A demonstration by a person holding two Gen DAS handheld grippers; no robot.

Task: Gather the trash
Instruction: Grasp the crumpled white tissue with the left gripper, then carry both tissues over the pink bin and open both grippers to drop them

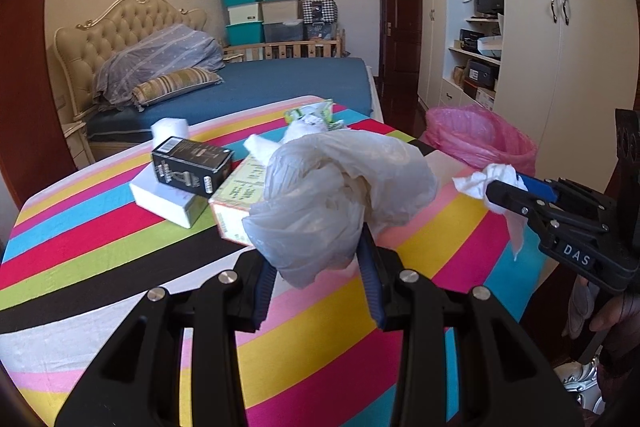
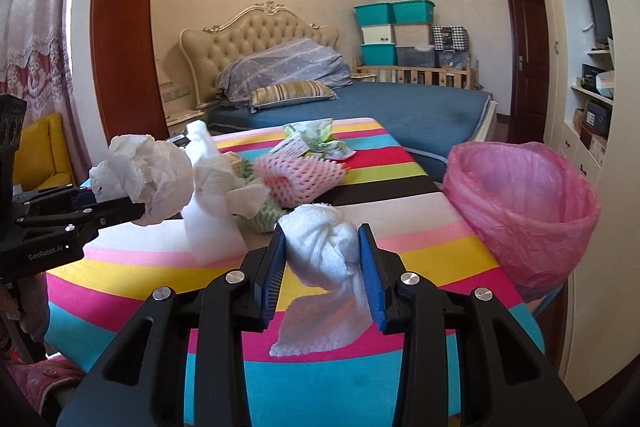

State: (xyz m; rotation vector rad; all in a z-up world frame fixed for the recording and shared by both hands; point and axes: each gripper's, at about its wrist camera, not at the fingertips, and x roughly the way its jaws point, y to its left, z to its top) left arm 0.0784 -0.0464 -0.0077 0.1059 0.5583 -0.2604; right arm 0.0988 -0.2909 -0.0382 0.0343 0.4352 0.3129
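Striped cloth (image 1: 100, 219) covers the table. Left gripper (image 1: 320, 259) clamps a crumpled plastic bag (image 1: 340, 195) above it; right gripper (image 2: 324, 259) pinches a white tissue (image 2: 320, 243). Pink-lined bin (image 2: 520, 203) stands at the table's right edge, near both. Boxes (image 1: 188, 167) and wrappers (image 2: 312, 143) lie behind.

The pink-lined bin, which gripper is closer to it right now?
Right. The right gripper, holding a white tissue, is beside the pink-lined bin; the left gripper is across the table.
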